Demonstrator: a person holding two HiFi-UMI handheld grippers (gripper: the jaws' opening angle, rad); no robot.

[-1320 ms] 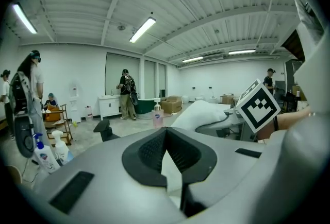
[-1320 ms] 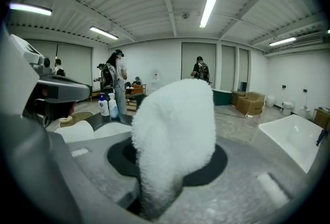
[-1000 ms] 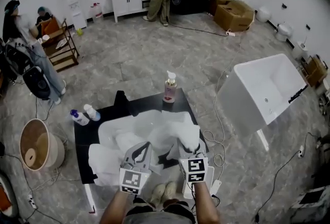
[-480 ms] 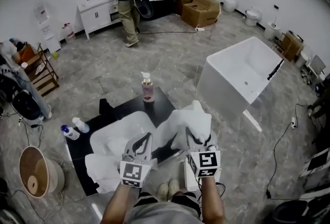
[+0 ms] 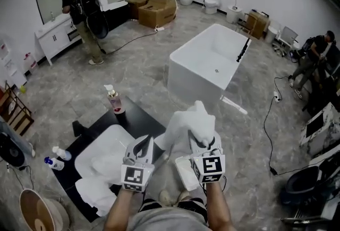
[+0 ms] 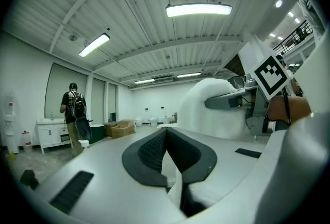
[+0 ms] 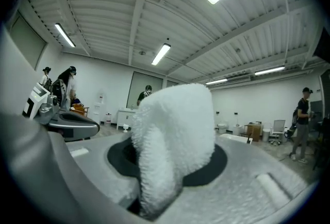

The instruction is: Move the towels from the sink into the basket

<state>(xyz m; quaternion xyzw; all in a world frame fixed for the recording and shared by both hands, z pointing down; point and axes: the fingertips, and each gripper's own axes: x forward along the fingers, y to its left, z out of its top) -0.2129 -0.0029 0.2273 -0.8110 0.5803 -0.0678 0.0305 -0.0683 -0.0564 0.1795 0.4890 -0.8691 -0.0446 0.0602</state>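
Note:
A white towel (image 5: 192, 122) bulges up out of my right gripper (image 5: 202, 142), which is shut on it. In the right gripper view the towel (image 7: 175, 130) fills the gap between the jaws and hides most of the pads. My left gripper (image 5: 144, 142) is beside it, jaw tips together, with a thin white edge of the same towel (image 6: 174, 179) pinched between them. Both grippers hang to the right of the white sink (image 5: 101, 153). Another towel (image 5: 98, 193) drapes over the sink's front edge. The wicker basket (image 5: 40, 217) stands at the lower left.
A pink soap bottle (image 5: 113, 100) stands on the black counter (image 5: 135, 118). Two bottles (image 5: 57, 156) sit on the floor left of it. A white bathtub (image 5: 212, 62) is ahead, cardboard boxes (image 5: 154, 9) beyond. One person (image 5: 84, 9) stands far left, another (image 5: 313, 57) at the right.
Both grippers have risen and swung right, carrying the towel off the sink. The sink and basket have slid left in the head view; the bathtub has come to the middle.

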